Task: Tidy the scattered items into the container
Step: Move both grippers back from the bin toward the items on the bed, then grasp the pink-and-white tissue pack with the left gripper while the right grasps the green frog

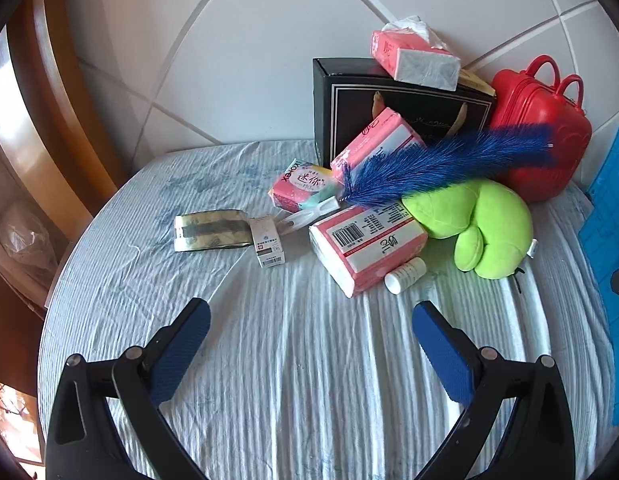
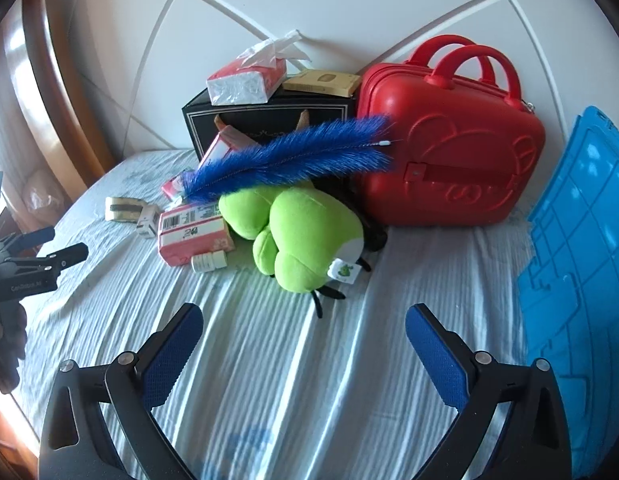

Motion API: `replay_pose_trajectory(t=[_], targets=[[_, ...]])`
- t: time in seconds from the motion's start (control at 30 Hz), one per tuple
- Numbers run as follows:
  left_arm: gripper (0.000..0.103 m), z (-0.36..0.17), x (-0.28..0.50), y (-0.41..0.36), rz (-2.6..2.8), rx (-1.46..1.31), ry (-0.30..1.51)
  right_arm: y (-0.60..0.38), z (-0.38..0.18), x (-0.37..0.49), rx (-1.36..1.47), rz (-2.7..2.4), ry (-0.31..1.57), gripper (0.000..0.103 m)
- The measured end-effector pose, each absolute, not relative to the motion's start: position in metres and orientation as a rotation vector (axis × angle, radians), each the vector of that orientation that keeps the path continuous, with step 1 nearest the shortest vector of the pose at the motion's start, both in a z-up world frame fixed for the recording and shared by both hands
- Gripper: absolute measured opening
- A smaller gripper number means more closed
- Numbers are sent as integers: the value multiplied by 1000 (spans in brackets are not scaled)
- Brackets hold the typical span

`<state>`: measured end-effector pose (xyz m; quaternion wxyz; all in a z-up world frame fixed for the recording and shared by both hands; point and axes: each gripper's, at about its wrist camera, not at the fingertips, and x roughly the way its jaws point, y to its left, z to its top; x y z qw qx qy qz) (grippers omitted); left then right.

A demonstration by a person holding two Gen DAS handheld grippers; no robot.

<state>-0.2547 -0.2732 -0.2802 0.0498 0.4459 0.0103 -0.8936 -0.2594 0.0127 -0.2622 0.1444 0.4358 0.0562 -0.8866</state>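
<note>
Scattered items lie on a bed with a pale blue sheet (image 1: 293, 360). A pink tissue pack (image 1: 365, 246), a small white bottle (image 1: 405, 276), a green plush toy (image 1: 485, 228), a blue feather duster (image 1: 449, 160), a small pink packet (image 1: 301, 184), a small white box (image 1: 269, 244) and a gold-black packet (image 1: 209, 230) show in the left wrist view. The blue plastic container (image 2: 577, 280) stands at the right. My left gripper (image 1: 309, 336) is open and empty over the sheet, short of the items. My right gripper (image 2: 305, 340) is open and empty, short of the plush toy (image 2: 301, 240).
A red case (image 2: 449, 140) and a black box (image 2: 269, 128) with a tissue pack (image 2: 245, 80) on top stand against the white padded headboard (image 2: 309, 0). A wooden frame (image 1: 49, 100) is at the left. The left gripper shows in the right wrist view (image 2: 65, 246).
</note>
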Motion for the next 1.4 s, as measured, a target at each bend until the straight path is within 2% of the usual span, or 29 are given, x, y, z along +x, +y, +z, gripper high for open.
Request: replay_pose_trajectory(t=[0.4,0.6,0.83,1.27,1.33,1.4], targets=[[102,-348,-342,-239,-2769,1404,91,-30,-338,-352,1249,-2505,423,103],[101,-366,-366,-224,-2841,1427,-273,-25,-355,-372,1266,-2490,448,103],[101,-385,-386,-224,-2957,1606,-522,-34,-373,-390,1274,-2421,523,103],[103,-401,-406,-206,-2894,1573,-469,-46,-401,-424,1379,-2406,536,103],[101,-401,-400,-205,-2894,1542,-433,-47,-400,-419,1386,-2410,542,93],[97,-399,-390,-204,-2897,1515,-400,-45,-395,-411,1381,-2422,532,78]])
